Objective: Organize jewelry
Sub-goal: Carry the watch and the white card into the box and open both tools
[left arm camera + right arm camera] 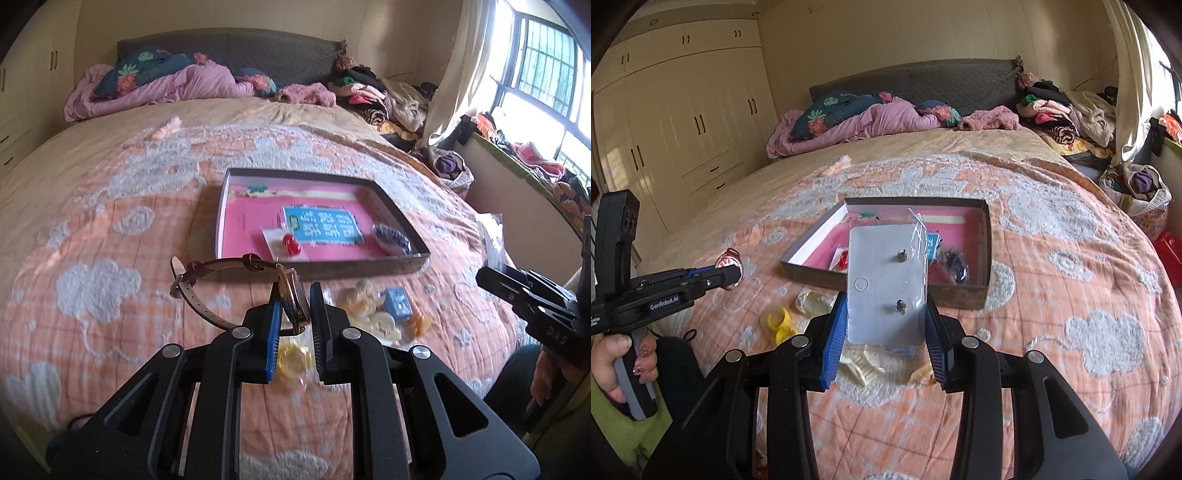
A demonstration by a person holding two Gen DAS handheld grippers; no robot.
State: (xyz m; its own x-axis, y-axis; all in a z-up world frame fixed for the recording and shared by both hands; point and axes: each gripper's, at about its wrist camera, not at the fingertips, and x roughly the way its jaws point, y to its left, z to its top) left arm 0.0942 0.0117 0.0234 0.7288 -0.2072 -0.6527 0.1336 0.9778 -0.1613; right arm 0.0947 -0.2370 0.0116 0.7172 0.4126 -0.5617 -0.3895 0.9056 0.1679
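My left gripper point(295, 288) is shut on a wristwatch point(295, 306), pinching its round case edge-on while the brown strap point(207, 266) loops out to the left above the quilt. In the right wrist view the same gripper point(733, 275) appears at the left with the watch point(728, 261). My right gripper point(885, 299) is shut on a white earring card point(882, 280) in a clear bag, held upright. Beyond both lies the shallow pink-lined box point(369, 264), holding a red piece in a bag point(290, 243), a blue card point(321, 225) and a dark comb-like piece point(391, 238).
Loose on the quilt before the box point(960, 295) are yellow rings point(779, 321), cream pieces point(384, 325) and a small blue box point(398, 302). A hand point(613, 362) grips the left handle. Pillows and piled clothes lie at the bed's far end; wardrobes stand left.
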